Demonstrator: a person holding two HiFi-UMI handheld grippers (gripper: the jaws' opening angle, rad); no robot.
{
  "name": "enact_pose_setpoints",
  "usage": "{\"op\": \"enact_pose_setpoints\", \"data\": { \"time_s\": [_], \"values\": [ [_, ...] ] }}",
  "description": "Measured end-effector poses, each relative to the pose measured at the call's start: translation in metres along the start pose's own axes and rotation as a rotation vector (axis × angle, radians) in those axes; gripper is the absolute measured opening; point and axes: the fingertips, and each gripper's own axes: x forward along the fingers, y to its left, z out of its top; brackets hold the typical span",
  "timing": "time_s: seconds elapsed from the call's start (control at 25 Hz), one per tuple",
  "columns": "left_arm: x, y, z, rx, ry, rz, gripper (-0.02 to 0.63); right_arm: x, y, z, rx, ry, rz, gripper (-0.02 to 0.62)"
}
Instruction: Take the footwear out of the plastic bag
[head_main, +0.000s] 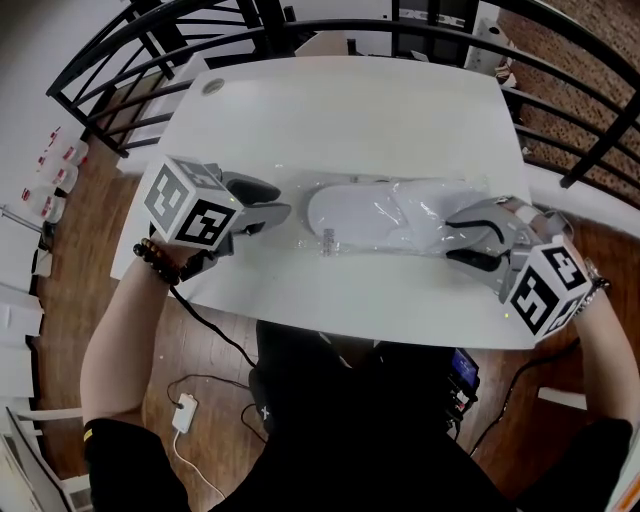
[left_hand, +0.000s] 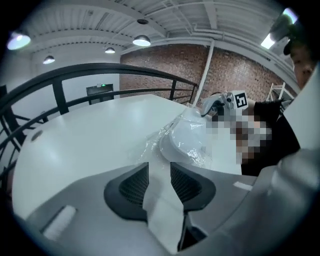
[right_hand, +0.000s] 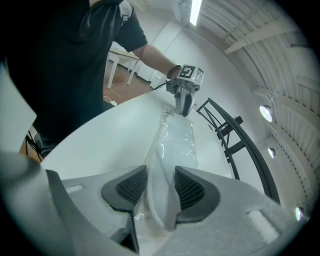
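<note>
A white slipper (head_main: 360, 215) lies in a clear plastic bag (head_main: 330, 240) across the middle of the white table (head_main: 350, 120). My right gripper (head_main: 455, 238) is at the bag's right end. In the right gripper view its pads (right_hand: 192, 190) press on the slipper's edge (right_hand: 159, 197) through the plastic. My left gripper (head_main: 278, 203) stands at the bag's left end, jaws apart. In the left gripper view only bare table shows between its fingertips (left_hand: 159, 167), and the crinkled bag mouth (left_hand: 150, 145) lies just beyond them.
A black metal railing (head_main: 120, 50) curves round the table's far and side edges. A round grommet (head_main: 212, 86) sits in the far left corner of the table. Cables and a white adapter (head_main: 185, 412) lie on the wooden floor near me.
</note>
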Motion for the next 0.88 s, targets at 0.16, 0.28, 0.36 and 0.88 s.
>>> {"op": "enact_pose_setpoints", "data": {
  "time_s": [0.16,0.28,0.36,0.88],
  "values": [
    [0.003,-0.004,-0.008,0.056,0.027,0.014,0.158,-0.008,-0.006,0.011,0.12,-0.058,0.009,0.201],
    [0.007,-0.007,-0.008,0.063,0.031,0.002,0.16,-0.02,-0.019,0.013,0.257,-0.133,-0.003,0.204],
    [0.007,-0.01,-0.008,0.063,0.032,-0.009,0.161,-0.027,-0.03,0.009,0.366,-0.16,-0.029,0.204],
    [0.004,-0.029,0.017,-0.11,-0.065,-0.194,0.181,-0.017,-0.044,-0.06,0.674,0.026,-0.067,0.143]
  ]
}}
